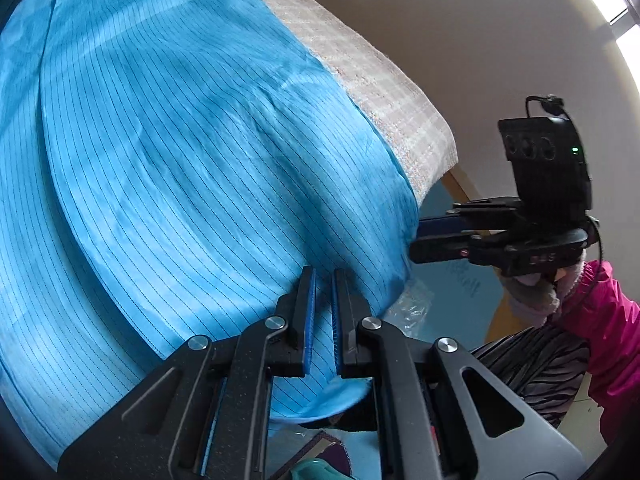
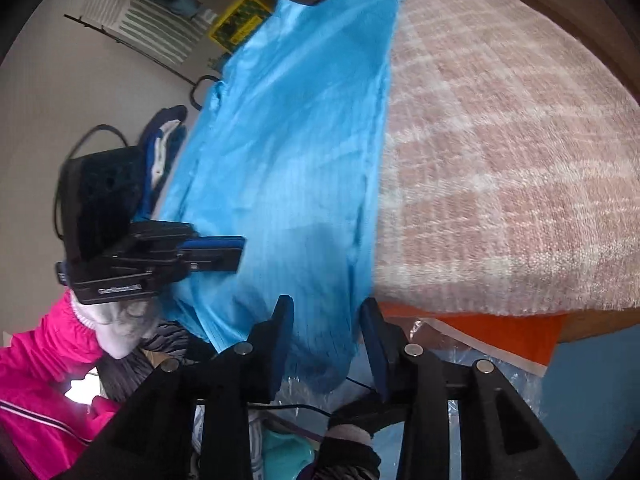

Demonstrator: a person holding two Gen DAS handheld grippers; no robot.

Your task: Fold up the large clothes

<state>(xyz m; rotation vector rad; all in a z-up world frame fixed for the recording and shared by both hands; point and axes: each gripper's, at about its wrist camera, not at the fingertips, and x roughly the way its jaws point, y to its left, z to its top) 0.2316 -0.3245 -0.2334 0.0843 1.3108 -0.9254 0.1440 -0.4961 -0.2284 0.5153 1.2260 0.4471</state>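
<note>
The blue striped garment (image 2: 288, 168) lies flat along the left edge of a surface covered by a pink checked blanket (image 2: 500, 168), its long axis running away from both grippers, its near end hanging over the near edge. The right gripper (image 2: 326, 320) is half open around this hanging hem, with the pads not yet pressing. The left gripper (image 1: 325, 280) is almost shut on the near hem. Behind are a beige wall and a clothes rack.

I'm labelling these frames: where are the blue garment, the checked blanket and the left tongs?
blue garment (image 2: 288, 152): right wrist view, middle of the spread cloth.
checked blanket (image 2: 500, 184): right wrist view, bare part beside the garment.
left tongs (image 1: 324, 280): left wrist view, midway between the fingertips.
</note>
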